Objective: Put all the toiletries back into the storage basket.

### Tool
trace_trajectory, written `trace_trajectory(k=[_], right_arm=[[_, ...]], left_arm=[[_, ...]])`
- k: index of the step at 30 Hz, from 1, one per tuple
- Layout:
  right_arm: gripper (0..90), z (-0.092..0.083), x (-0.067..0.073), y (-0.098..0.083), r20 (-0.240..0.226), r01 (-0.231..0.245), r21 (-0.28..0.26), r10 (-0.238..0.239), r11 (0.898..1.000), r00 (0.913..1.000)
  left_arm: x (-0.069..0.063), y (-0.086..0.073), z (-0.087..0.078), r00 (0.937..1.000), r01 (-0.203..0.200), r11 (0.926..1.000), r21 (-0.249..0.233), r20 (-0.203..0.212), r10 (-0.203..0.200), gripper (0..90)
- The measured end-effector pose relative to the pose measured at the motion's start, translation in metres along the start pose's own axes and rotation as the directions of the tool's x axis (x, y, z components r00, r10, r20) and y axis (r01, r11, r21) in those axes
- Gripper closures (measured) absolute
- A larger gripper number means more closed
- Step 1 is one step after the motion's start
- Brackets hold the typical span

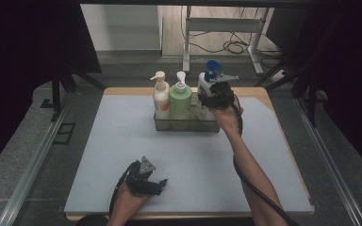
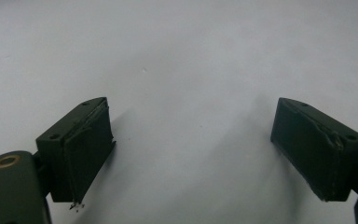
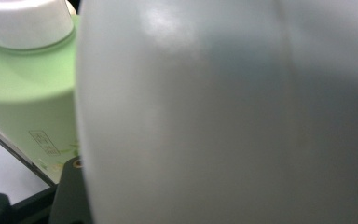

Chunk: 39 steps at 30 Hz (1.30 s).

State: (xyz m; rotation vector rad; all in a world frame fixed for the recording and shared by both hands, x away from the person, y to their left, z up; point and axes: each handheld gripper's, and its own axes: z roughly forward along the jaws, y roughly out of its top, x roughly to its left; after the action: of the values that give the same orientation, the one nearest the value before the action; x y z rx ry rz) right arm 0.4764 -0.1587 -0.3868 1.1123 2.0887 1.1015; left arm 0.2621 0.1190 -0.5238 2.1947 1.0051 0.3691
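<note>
- Step in hand: the right gripper (image 1: pixel 215 95) holds the white bottle with the blue pump (image 1: pixel 206 80) at the right end of the clear bin (image 1: pixel 186 125), beside the green bottle (image 1: pixel 179 99) and the cream bottle (image 1: pixel 160 96). By its height against its neighbours, the white bottle appears to be going into the bin's last free place, or sits just seated there; which of the two cannot be told.
- Right claw: partly open, its jaws spanning the bottle's body. The right gripper view has the pale wall of the white bottle (image 3: pixel 223 112) pressed up against the lens, consistent with a grip.
- Left claw: the left gripper (image 1: pixel 146 181) rests near the front edge of the grey mat (image 1: pixel 99 155), well apart from the bin. Its jaws stand wide with nothing between them.
- Next move, as a judgement: lower the bottle until its base rests on the bin floor, upright and clear of the green bottle, then spread the jaws and draw back without tipping it.
- What each view adds: the high view gives the row of three bottles and both arms. The right gripper view gives the green bottle (image 3: pixel 28 93) just beside the white one. The left gripper view gives the bare mat (image 2: pixel 186 70) between its pads (image 2: pixel 86 149).
</note>
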Motion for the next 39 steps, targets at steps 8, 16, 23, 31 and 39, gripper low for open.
trace_trajectory(k=[8, 16, 23, 31, 39], right_arm=[[37.7, 0.003, 0.000, -0.006, -0.001, -0.007, 0.013, 0.007, 1.000, 1.0000], [37.8, 0.008, 0.001, -0.012, 0.002, -0.003, 0.029, 0.003, 1.000, 1.0000], [37.9, 0.012, 0.001, -0.017, 0.000, -0.010, 0.040, 0.010, 0.999, 0.9999], [37.8, 0.016, 0.002, -0.023, -0.003, -0.010, 0.053, 0.010, 0.999, 0.9999], [37.2, 0.015, -0.001, -0.025, -0.011, -0.031, 0.050, 0.032, 0.998, 0.9994]], left_arm=[[0.000, 0.000, 0.000, 1.0000, 0.000, 1.0000, 0.002, 0.000, 0.000, 12.3], [0.000, 0.000, 0.000, 1.0000, 0.000, 1.0000, 0.000, 0.000, 0.000, 12.3], [0.000, 0.000, 0.000, 1.0000, 0.000, 1.0000, 0.000, 0.000, 0.000, 12.3], [0.000, 0.000, 0.000, 1.0000, 0.000, 1.0000, 0.001, -0.001, 0.000, 12.3], [0.000, 0.000, 0.000, 1.0000, 0.000, 1.0000, 0.001, -0.001, 0.000, 12.3]])
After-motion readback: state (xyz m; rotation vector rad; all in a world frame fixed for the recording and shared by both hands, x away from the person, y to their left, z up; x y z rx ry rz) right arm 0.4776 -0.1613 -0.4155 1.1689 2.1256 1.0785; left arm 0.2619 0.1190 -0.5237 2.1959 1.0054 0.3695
